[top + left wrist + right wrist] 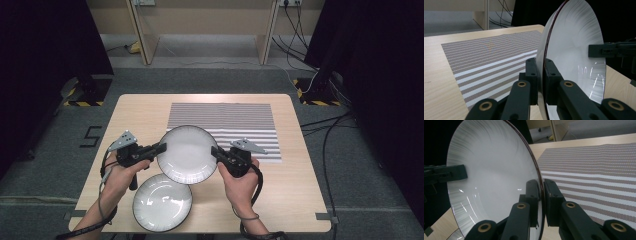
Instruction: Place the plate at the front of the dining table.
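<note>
Carrying a plate (187, 154) at mid-frame, above the worktop (295, 190).
Left gripper (161, 148) and right gripper (216, 152) pinched opposite rims; level, matched hands would best clear the lower plate (162, 202) toward the mat (235, 117).

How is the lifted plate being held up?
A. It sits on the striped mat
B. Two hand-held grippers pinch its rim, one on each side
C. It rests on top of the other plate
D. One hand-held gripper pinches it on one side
B: the left hand-held gripper and the right hand-held gripper each clamp an opposite edge of the lifted plate, and each gripper view shows jaws shut on the rim.
</note>
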Demonstrator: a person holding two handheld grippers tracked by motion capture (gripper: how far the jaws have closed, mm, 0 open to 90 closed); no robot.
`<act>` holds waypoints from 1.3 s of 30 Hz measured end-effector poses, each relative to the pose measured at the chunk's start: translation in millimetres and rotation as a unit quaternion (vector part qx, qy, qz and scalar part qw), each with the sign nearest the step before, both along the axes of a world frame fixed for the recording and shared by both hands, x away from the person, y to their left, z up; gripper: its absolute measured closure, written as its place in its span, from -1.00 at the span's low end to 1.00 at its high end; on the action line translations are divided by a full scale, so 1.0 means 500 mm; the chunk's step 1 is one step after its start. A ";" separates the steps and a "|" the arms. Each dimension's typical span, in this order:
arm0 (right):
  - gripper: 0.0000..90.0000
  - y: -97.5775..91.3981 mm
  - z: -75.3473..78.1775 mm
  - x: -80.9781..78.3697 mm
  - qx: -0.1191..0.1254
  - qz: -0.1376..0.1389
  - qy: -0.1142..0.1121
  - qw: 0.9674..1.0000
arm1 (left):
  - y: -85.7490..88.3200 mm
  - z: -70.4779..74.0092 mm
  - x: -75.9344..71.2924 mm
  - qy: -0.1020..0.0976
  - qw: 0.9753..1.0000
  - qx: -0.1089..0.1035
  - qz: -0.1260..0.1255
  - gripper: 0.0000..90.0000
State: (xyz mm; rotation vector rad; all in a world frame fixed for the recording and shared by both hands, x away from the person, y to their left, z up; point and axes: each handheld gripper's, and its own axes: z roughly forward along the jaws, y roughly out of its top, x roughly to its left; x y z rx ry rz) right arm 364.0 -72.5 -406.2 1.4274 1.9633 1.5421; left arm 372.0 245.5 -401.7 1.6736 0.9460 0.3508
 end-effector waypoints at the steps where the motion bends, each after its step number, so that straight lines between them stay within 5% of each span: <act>1: 0.84 -0.001 0.000 0.001 0.000 -0.001 -0.001 1.000 | -0.001 0.001 0.001 -0.001 1.000 0.000 0.000 0.86; 39: 0.83 -0.023 0.027 0.031 -0.007 -0.031 -0.023 0.999 | -0.032 0.022 0.048 -0.007 1.000 -0.008 -0.003 0.86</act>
